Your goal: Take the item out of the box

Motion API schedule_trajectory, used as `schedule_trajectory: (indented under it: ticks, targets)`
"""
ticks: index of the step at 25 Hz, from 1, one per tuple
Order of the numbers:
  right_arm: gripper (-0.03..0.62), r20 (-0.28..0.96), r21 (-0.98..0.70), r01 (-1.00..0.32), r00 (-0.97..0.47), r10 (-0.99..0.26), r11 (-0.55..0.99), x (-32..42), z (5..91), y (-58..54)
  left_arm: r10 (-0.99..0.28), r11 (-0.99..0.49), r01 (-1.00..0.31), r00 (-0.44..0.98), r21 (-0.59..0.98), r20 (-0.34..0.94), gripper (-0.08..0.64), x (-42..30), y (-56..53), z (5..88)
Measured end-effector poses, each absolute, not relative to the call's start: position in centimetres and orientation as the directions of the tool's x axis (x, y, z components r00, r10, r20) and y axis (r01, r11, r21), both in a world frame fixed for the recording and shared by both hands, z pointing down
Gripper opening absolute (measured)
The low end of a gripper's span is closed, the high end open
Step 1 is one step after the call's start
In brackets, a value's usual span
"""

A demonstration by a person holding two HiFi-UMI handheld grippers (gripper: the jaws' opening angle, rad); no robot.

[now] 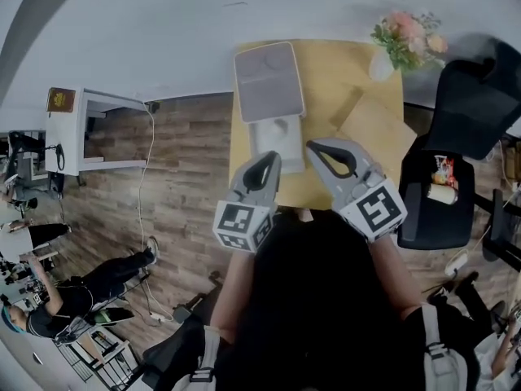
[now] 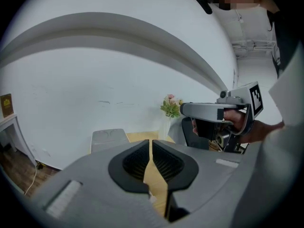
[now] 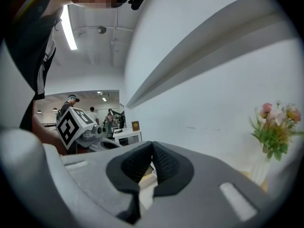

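Note:
A box stands open on the yellow table (image 1: 342,72): its grey lid (image 1: 269,80) is tipped back and its white base (image 1: 277,141) lies nearer me. What sits inside I cannot make out. My left gripper (image 1: 269,161) hovers at the base's near edge, jaws shut and empty. My right gripper (image 1: 313,148) hangs beside it to the right, also shut on nothing. In the left gripper view the closed jaws (image 2: 151,145) point over the grey lid (image 2: 108,139), with the right gripper (image 2: 213,111) at the right. The right gripper view shows its own closed jaws (image 3: 152,147).
A vase of pink flowers (image 1: 405,41) stands at the table's far right corner, and a brown flat sheet (image 1: 378,127) lies near it. A black chair (image 1: 456,165) is right of the table. A white desk (image 1: 81,129) and a person (image 1: 81,292) are off left.

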State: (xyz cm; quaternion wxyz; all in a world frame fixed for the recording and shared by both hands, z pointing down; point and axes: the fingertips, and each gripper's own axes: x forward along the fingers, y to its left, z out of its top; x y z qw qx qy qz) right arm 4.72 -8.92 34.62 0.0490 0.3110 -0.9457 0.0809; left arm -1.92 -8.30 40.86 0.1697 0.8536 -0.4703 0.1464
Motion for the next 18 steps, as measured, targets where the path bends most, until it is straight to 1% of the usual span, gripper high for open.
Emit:
schedule_trajectory:
  ticks: [8,13,18]
  targets:
    - [0.003,0.193,-0.168,-0.588,-0.806,-0.559,0.791,3.3,37.4,-9.7,-0.719,-0.491,-0.856,0.504,0.164,0.478,0.011,-3.3,-8.6,43.7]
    - [0.003,0.224,-0.135,-0.646,-0.758,-0.612,0.751,3.3,37.2,-11.1,-0.674,-0.522,-0.837,0.523,0.165,0.521,0.012,-5.0,-9.9,45.4]
    - [0.003,0.265,-0.138,-0.703,-0.705,-0.658,0.698,3.4,37.7,-11.6,-0.613,-0.568,-0.804,0.555,0.175,0.562,0.014,-5.9,-11.4,47.6]
